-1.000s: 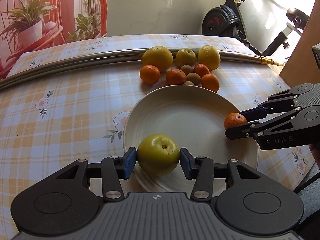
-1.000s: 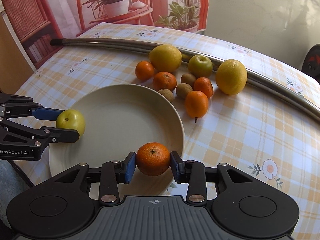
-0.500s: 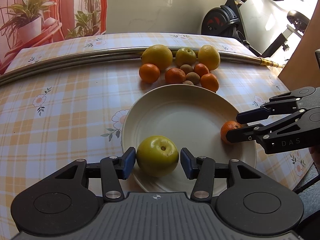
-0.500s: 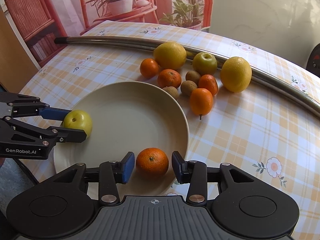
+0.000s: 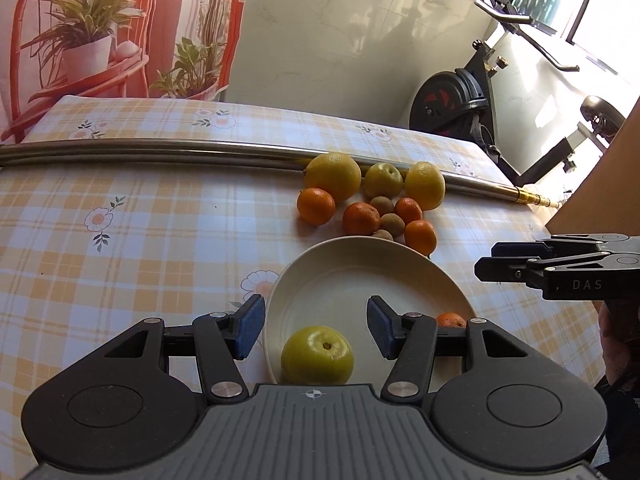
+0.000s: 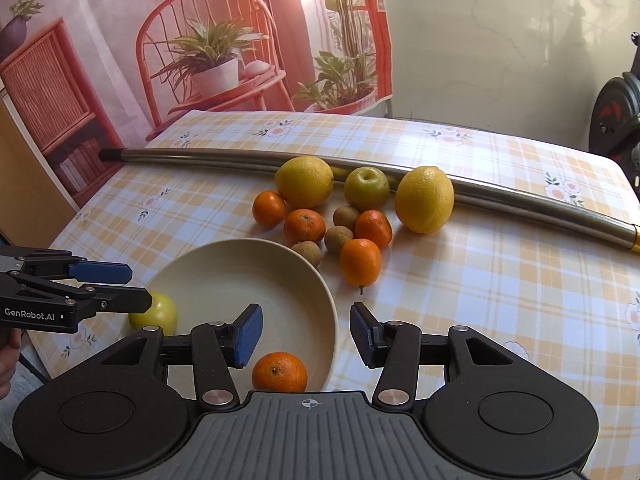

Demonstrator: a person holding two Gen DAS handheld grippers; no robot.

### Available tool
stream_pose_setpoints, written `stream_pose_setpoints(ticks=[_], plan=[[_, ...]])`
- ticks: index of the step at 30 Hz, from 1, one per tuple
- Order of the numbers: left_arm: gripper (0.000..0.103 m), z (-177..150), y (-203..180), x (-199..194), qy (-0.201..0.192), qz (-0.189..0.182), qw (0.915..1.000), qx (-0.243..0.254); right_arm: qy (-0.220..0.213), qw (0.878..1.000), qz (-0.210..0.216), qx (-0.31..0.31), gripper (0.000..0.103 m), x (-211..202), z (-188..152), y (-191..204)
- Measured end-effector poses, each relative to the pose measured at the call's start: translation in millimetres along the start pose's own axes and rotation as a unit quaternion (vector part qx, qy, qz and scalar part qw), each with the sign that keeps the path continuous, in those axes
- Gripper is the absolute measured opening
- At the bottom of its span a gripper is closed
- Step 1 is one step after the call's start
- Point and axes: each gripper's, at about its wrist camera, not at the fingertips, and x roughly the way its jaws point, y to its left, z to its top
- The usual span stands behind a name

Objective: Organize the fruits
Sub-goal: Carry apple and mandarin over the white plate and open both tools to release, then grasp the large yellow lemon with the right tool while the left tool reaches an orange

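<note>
Round matte cream plate (image 6: 224,264): one glossy green apple (image 5: 317,355), one dimpled mandarin (image 6: 279,371). Left gripper (image 5: 316,326), right gripper (image 6: 306,334): fingers apart, empty.

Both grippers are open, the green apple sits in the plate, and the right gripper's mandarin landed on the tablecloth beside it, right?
Not quite: the mandarin lies inside the plate, as the right wrist view shows. Both the left gripper and right gripper are open; the green apple is in the plate.

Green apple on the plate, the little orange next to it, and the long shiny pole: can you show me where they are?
Green apple (image 5: 317,356), left wrist view, on its top by the stem.
Little orange (image 6: 279,372), right wrist view, middle of its peel.
Shiny pole (image 6: 200,157), right wrist view, along its left stretch.
</note>
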Motion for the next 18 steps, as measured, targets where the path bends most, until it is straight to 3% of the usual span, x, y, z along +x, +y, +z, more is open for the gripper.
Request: stream_pose_setpoints(ticks=[10,18], plan=[[0.059,35.4,28.9,-7.3,-0.050,0.031,0.9967,-0.055,-0.040,0.997,-0.067,0.028,0.045,-6.1,13.8,-28.3],[0.059,65.1,35.5,-2.5,-0.078,0.047,0.9929,-0.076,-0.057,0.993,-0.096,0.045,0.045,5.1,26.2,-48.0]])
